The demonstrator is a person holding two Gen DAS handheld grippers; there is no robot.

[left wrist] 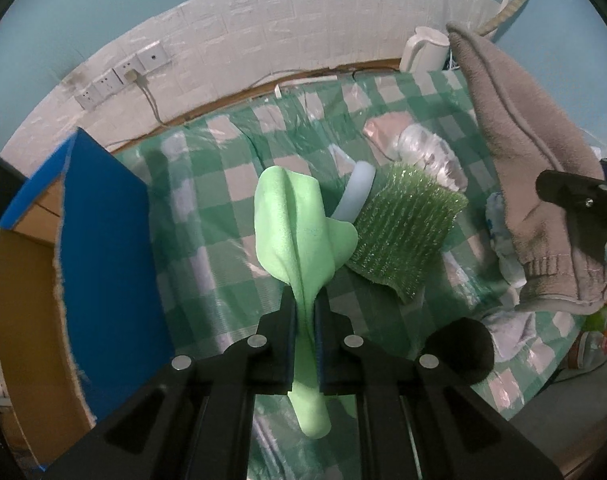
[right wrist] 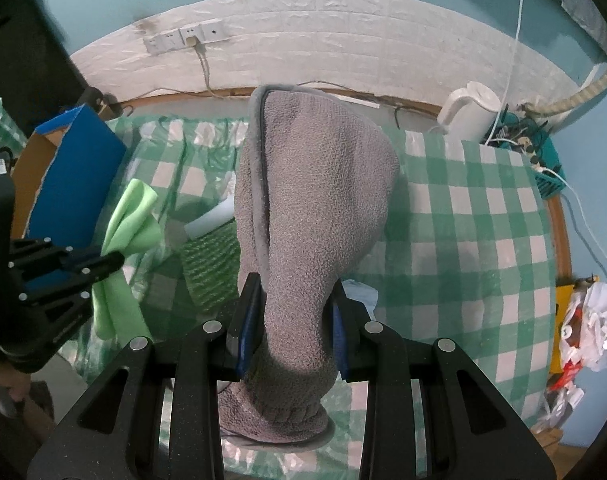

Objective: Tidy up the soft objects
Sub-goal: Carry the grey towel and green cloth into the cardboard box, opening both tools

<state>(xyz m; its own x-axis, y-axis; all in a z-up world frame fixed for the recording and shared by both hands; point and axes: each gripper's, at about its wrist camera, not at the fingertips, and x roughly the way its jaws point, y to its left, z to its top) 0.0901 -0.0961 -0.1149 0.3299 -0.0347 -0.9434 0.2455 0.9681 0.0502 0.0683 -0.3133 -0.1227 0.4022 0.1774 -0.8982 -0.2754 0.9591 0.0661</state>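
Both tools are loaded at this moment. The left gripper (left wrist: 304,312) is clenched on a light green cloth (left wrist: 291,220), pinched at a narrow gathered waist, so that the cloth fans out beyond the fingertips and a tail hangs below them. It is clear of the checked tablecloth (right wrist: 483,220). The right gripper (right wrist: 295,312) is clamped on a thick grey towel (right wrist: 315,184), bunched between the pads, with its hemmed end drooping toward the table.

Items not yet dealt with remain on the table: a green bristly pad (left wrist: 403,232), a pale blue ring (left wrist: 357,192) partly under it, and a crumpled clear plastic packet (left wrist: 419,148) further back. A white-and-blue soft item lies near the table edge, partly hidden by the towel.

The blue cardboard box (left wrist: 103,260) stands open at the left edge. Its interior, as far as visible, shows no contents.

Assessment: the task is at an early stage. Two pieces are in hand, none is visibly stowed, and several remain.
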